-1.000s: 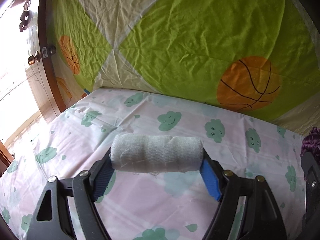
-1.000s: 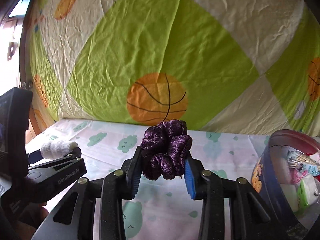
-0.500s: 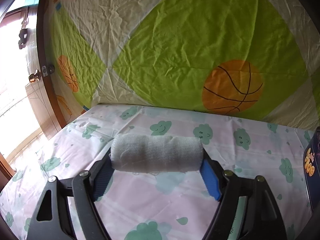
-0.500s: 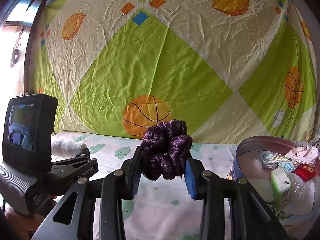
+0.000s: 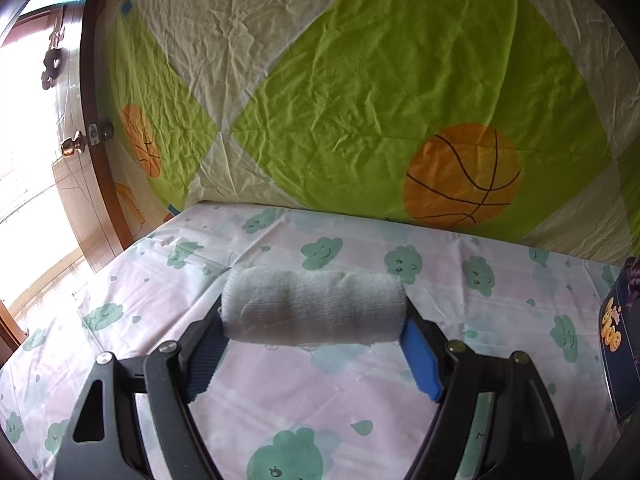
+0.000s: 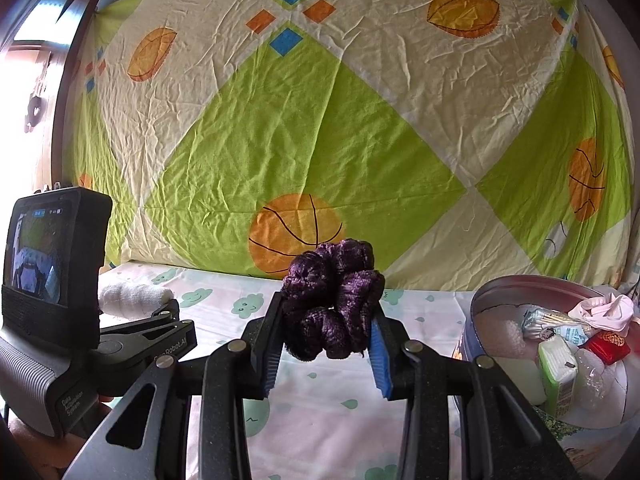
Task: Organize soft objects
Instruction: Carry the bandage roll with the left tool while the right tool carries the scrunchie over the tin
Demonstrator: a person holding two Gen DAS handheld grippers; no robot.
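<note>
A white rolled gauze bandage (image 5: pixel 314 306) lies crosswise between the pads of my left gripper (image 5: pixel 314 320), which is shut on its two ends above the cloud-print sheet. From the right wrist view the same bandage (image 6: pixel 134 298) and left gripper (image 6: pixel 160 312) show at the left. My right gripper (image 6: pixel 330 324) is shut on a dark purple velvet scrunchie (image 6: pixel 334 298), held up over the bed. A round metal tin (image 6: pixel 520 286) holding several small items stands at the right; its dark blue side (image 5: pixel 618 344) shows at the right edge of the left wrist view.
A pink and white sheet with green clouds (image 5: pixel 360 392) covers the bed. A green and cream basketball-print cloth (image 6: pixel 320 128) hangs behind it. A wooden door frame with a knob (image 5: pixel 74 146) stands at the left. The left gripper's recorder box with a screen (image 6: pixel 44 256) blocks the right view's left side.
Both views swung upward and rightward over the bed. The tin came fully into the right wrist view and its side entered the left wrist view. Both grips are unchanged.
</note>
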